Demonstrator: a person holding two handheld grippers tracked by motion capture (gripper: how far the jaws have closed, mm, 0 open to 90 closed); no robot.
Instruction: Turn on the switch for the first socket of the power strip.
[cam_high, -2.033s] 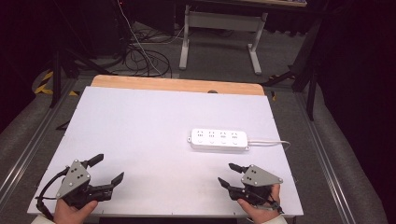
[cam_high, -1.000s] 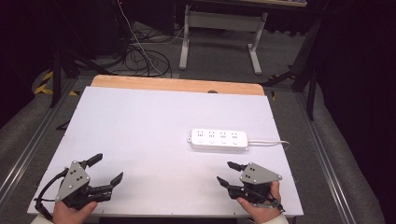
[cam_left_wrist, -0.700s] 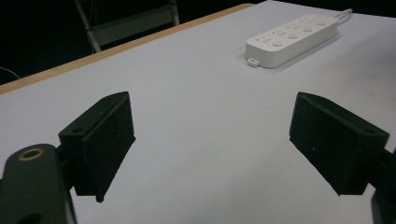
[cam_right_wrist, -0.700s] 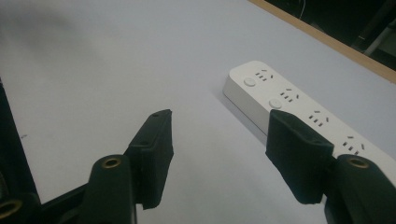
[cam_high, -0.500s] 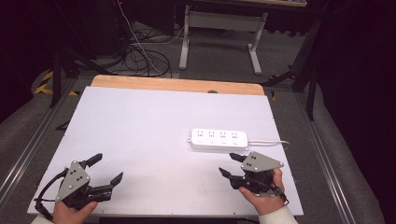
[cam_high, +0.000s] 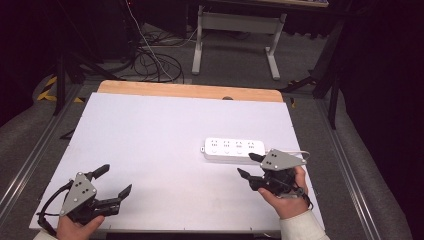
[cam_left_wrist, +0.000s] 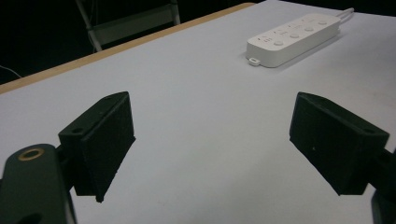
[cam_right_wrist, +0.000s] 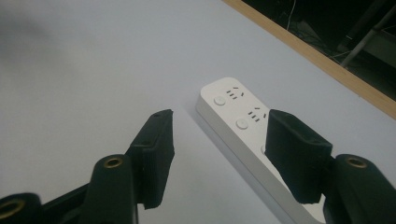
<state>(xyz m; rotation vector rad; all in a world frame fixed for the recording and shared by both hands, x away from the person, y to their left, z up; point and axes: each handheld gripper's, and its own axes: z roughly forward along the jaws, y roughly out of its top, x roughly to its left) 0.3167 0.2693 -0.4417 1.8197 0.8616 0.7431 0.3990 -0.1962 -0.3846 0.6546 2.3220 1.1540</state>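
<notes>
High view: right claw (cam_high: 253, 165) agape beside power strip (cam_high: 233, 149).

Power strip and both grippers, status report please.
Right gripper open, beside power strip, not gripping. Left gripper open, holding nothing. Nothing between.

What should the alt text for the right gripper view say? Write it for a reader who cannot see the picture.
Two black gripper fingers, spread open, reach toward a white power strip lying on a white table; the right-hand finger overlaps the strip's near edge in the picture. The strip's sockets and round buttons face up, and the table's wooden edge runs behind it.
</notes>
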